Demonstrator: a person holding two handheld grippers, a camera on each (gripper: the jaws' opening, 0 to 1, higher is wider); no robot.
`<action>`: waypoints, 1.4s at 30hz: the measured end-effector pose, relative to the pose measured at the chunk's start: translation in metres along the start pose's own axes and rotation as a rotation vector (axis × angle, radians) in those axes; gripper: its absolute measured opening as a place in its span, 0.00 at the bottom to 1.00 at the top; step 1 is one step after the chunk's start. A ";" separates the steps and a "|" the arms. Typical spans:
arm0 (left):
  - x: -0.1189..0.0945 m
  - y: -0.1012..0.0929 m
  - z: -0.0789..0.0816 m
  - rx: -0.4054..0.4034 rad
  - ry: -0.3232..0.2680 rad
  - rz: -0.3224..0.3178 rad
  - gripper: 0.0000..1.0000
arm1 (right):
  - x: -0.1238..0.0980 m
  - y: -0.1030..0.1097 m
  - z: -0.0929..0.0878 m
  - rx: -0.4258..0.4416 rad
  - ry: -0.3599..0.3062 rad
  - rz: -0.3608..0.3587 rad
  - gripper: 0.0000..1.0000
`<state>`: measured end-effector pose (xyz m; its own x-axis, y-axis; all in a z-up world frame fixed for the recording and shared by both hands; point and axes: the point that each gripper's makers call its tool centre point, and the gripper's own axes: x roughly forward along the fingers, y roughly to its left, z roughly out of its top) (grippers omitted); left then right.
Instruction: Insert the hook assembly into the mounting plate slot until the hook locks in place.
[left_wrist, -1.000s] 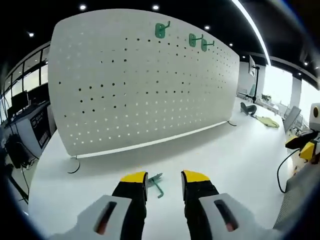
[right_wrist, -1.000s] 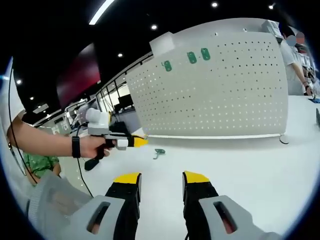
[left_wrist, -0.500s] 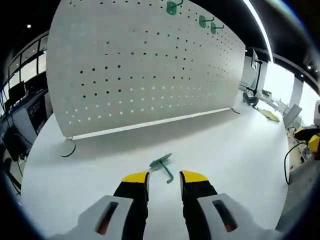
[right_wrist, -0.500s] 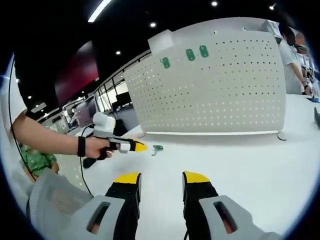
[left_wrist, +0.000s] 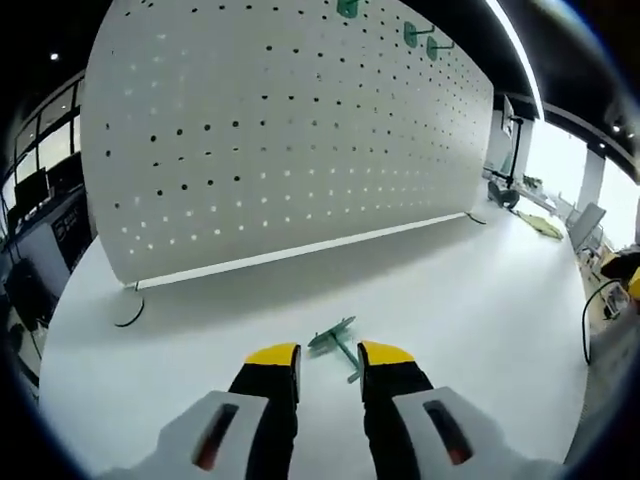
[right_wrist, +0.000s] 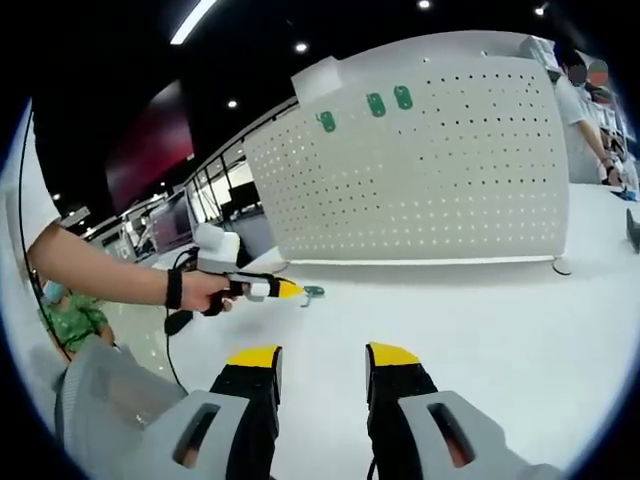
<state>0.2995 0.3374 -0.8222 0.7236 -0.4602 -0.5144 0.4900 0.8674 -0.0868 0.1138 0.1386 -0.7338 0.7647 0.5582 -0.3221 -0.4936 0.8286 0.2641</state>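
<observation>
A big white table (left_wrist: 470, 300) fills the room's middle, and a tall white board full of holes (left_wrist: 280, 130) stands up on it. Dark ceiling with small round lights is overhead, and windows and desks sit far off at the sides. 3 green hooks (right_wrist: 376, 104) hang high on the board.

The table has lots of bare space in front of the board and out to the right side.

The loose green hook (left_wrist: 338, 345) lies flat on the table, just in front of the left gripper (left_wrist: 330, 357), between its yellow tips. The tips stand a little apart and hold nothing.

In the right gripper view, a hand (right_wrist: 200, 291) holds the left gripper level, pointing at the hook. The right gripper (right_wrist: 322, 356) hangs over bare table, tips apart, holding nothing.
</observation>
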 end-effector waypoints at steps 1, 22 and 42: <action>0.002 0.000 0.000 0.002 -0.001 -0.004 0.23 | 0.000 -0.001 -0.001 0.002 0.004 -0.002 0.34; 0.015 -0.005 -0.005 0.079 0.028 -0.050 0.08 | 0.000 -0.005 -0.006 0.017 0.024 -0.020 0.33; 0.014 -0.026 -0.015 0.090 0.042 -0.064 0.07 | -0.002 -0.004 -0.008 0.009 0.032 -0.023 0.33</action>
<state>0.2900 0.3111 -0.8401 0.6697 -0.5039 -0.5456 0.5772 0.8154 -0.0447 0.1114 0.1346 -0.7413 0.7622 0.5399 -0.3571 -0.4720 0.8411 0.2641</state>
